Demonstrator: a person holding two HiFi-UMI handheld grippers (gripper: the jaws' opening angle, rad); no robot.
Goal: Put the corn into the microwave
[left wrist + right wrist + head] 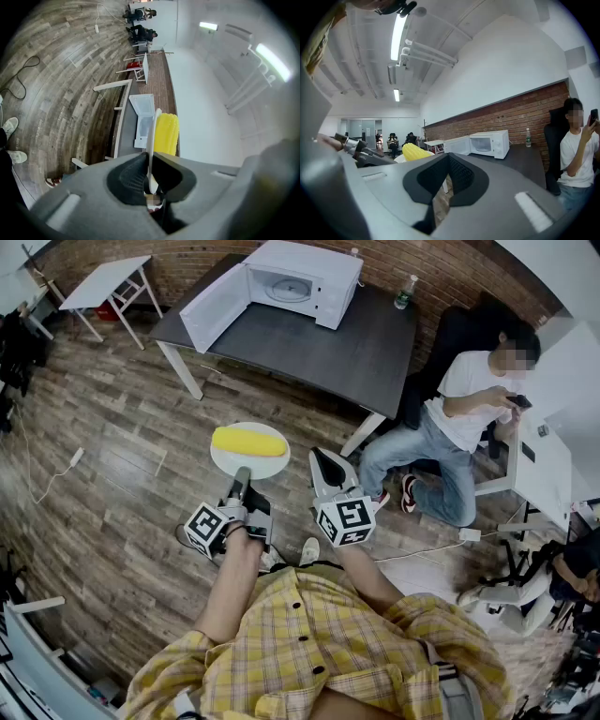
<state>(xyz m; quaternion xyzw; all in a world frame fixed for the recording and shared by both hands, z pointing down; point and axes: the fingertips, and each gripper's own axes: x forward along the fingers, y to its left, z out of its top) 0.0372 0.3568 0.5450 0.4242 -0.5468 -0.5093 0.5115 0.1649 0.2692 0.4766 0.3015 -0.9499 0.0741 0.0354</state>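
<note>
A yellow corn cob (pixel 248 441) lies on a small white plate (pixel 232 463) held out over the wooden floor. My left gripper (pixel 242 474) is shut on the plate's near rim. In the left gripper view the plate (pixel 152 131) shows edge-on between the pads, with the corn (pixel 167 133) on its right side. My right gripper (pixel 324 458) hangs just right of the plate, shut and holding nothing. The white microwave (pixel 302 279) stands on a dark table (pixel 328 348) ahead with its door (pixel 214 307) swung open. The right gripper view shows the corn (pixel 414 151) and the microwave (pixel 490 143) beyond.
A person in a white shirt (pixel 459 418) sits on a chair to the right of the table, looking at a phone. A bottle (pixel 404 292) stands at the table's far right corner. A small white table (pixel 108 282) stands far left. Cables run across the floor.
</note>
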